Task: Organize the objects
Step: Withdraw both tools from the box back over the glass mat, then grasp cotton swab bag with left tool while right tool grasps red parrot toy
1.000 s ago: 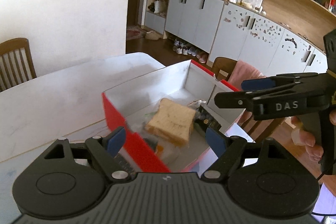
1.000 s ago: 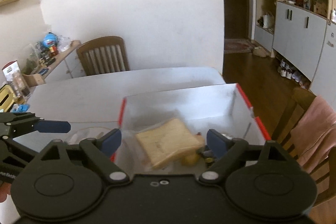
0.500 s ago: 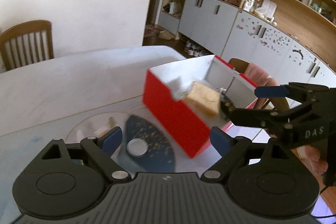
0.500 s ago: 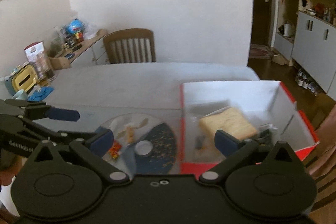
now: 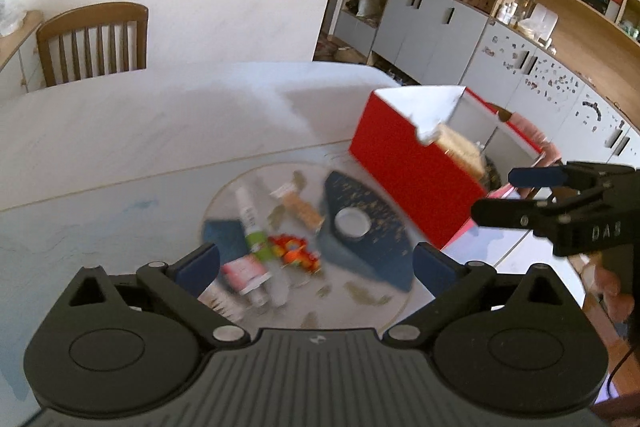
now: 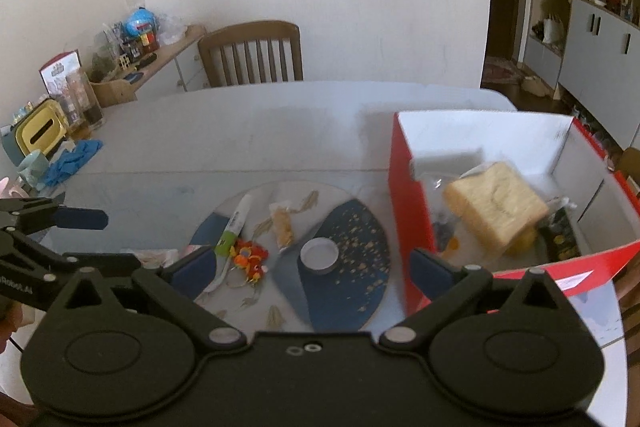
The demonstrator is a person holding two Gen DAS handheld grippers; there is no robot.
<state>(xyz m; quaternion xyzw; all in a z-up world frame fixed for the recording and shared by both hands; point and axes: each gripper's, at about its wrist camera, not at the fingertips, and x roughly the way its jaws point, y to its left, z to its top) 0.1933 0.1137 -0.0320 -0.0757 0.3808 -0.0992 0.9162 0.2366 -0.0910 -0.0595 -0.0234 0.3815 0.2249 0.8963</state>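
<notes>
A red box (image 6: 412, 211) with white inside stands at the table's right; it holds a bagged slice of bread (image 6: 494, 205) and other small items. Left of it lies a round blue and clear mat (image 6: 352, 267) with a white lid (image 6: 319, 254), a white and green tube (image 6: 234, 227), a red and orange toy (image 6: 250, 255) and a snack packet (image 6: 282, 227). The box (image 5: 412, 175), mat (image 5: 372, 251), tube (image 5: 250, 223) and toy (image 5: 292, 249) also show in the left wrist view. My left gripper (image 5: 316, 263) is open and empty above the mat. My right gripper (image 6: 304, 269) is open and empty above the mat's right side.
A wooden chair (image 6: 250, 55) stands at the table's far side. Blue gloves (image 6: 72, 163), a cup and a yellow box (image 6: 38, 133) lie at the table's far left. Cabinets and shelves (image 5: 460, 23) line the right wall. The white table (image 6: 240, 131) stretches behind the mat.
Both grippers have pulled back and swung left from over the box to over the mat. Both stay open and empty.
</notes>
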